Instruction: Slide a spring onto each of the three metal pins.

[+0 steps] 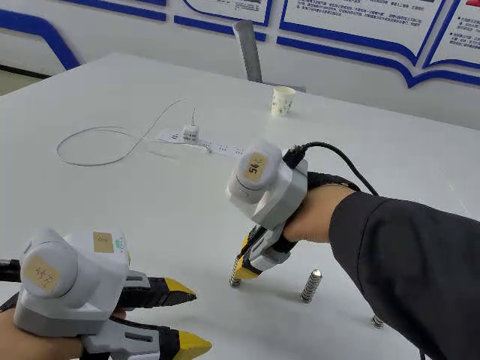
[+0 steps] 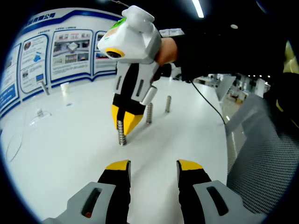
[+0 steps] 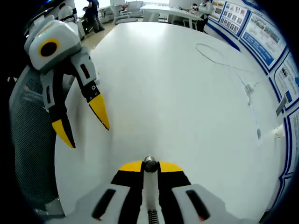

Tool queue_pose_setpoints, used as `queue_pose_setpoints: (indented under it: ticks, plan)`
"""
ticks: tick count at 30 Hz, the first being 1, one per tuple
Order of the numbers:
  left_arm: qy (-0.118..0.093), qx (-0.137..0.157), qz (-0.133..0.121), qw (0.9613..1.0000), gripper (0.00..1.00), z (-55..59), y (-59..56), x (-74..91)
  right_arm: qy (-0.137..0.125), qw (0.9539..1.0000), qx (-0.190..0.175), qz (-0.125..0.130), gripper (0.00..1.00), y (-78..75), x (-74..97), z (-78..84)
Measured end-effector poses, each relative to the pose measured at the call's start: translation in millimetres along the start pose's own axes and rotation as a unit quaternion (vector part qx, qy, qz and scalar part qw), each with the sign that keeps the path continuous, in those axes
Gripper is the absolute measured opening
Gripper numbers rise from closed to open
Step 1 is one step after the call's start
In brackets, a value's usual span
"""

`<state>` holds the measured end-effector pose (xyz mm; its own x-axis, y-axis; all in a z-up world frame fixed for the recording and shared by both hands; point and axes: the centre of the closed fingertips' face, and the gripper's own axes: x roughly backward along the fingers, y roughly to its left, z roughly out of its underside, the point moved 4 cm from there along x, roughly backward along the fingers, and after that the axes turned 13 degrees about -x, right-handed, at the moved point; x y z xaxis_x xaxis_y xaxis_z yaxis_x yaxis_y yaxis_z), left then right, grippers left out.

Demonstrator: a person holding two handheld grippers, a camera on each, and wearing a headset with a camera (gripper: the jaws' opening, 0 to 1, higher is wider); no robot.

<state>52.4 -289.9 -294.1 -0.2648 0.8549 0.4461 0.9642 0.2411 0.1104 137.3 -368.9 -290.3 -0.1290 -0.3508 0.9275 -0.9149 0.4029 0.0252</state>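
Your right tongs (image 1: 241, 271) pinch a spring (image 2: 122, 136) over its pin (image 3: 149, 164); seat it fully, then release. Your left tongs (image 2: 153, 164) gape idle.

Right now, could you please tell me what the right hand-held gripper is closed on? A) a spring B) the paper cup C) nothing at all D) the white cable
A: the right hand-held gripper has its yellow tips shut around the top of a spring that stands upright on the white table, while the left hand-held gripper hangs open apart from it.
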Motion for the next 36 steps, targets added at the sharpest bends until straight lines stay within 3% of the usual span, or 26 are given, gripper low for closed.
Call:
queue_pose_setpoints:
  ticks: [13, 36]
  plan:
    - [0.000, 0.002, -0.003, 1.0000, 0.40, 0.6, 0.8, 0.5, -0.001, 1.0000, -0.006, -0.003, 0.13, -1.2, -4.0, 2.7]
    - [0.002, 0.003, -0.003, 1.0000, 0.41, 1.2, 1.2, -0.6, -0.029, 0.9993, -0.024, 0.006, 0.18, -1.5, 10.8, 16.7]
